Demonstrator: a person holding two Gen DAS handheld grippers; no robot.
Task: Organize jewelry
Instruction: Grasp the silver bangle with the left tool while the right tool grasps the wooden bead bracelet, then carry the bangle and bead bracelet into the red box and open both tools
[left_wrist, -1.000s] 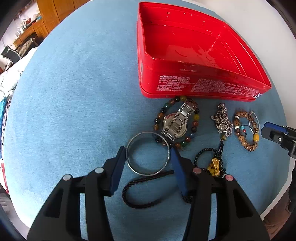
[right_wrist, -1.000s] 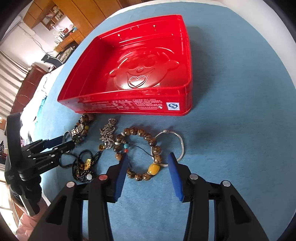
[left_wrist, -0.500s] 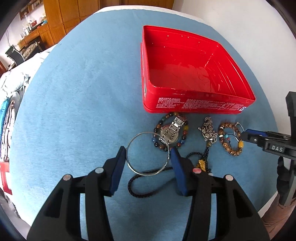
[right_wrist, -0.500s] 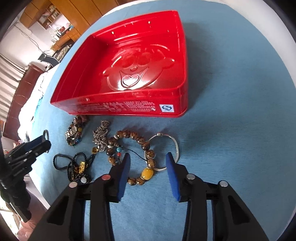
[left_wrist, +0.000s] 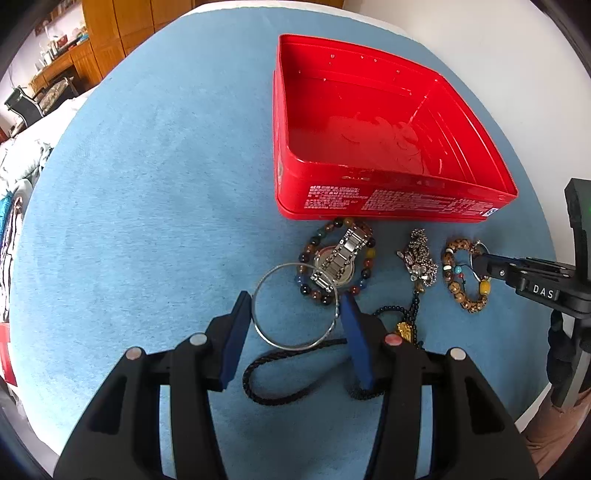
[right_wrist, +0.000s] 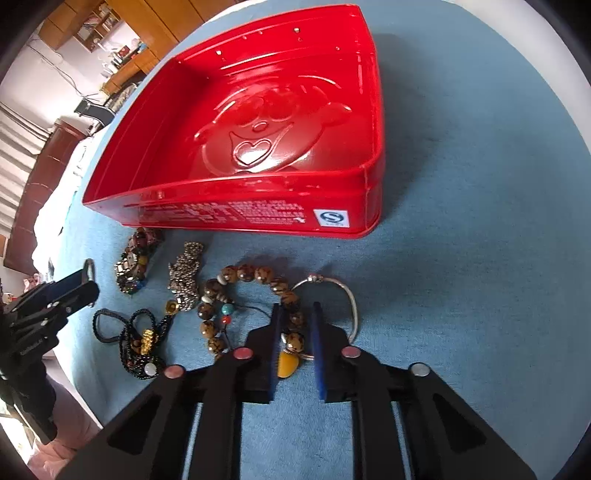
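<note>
1. Left wrist view: my left gripper (left_wrist: 295, 314) grips the silver bangle (left_wrist: 295, 305) across its width, jaws wide but pressing both sides. I judge the next move is lifting it over the rim of the red tin (left_wrist: 388, 210), which stands empty beyond.
2. Right wrist view: my right gripper (right_wrist: 295, 332) has its jaws close around the wooden bead bracelet (right_wrist: 255, 275) beside its amber bead (right_wrist: 287, 363); whether it is clamped I cannot tell.
</note>
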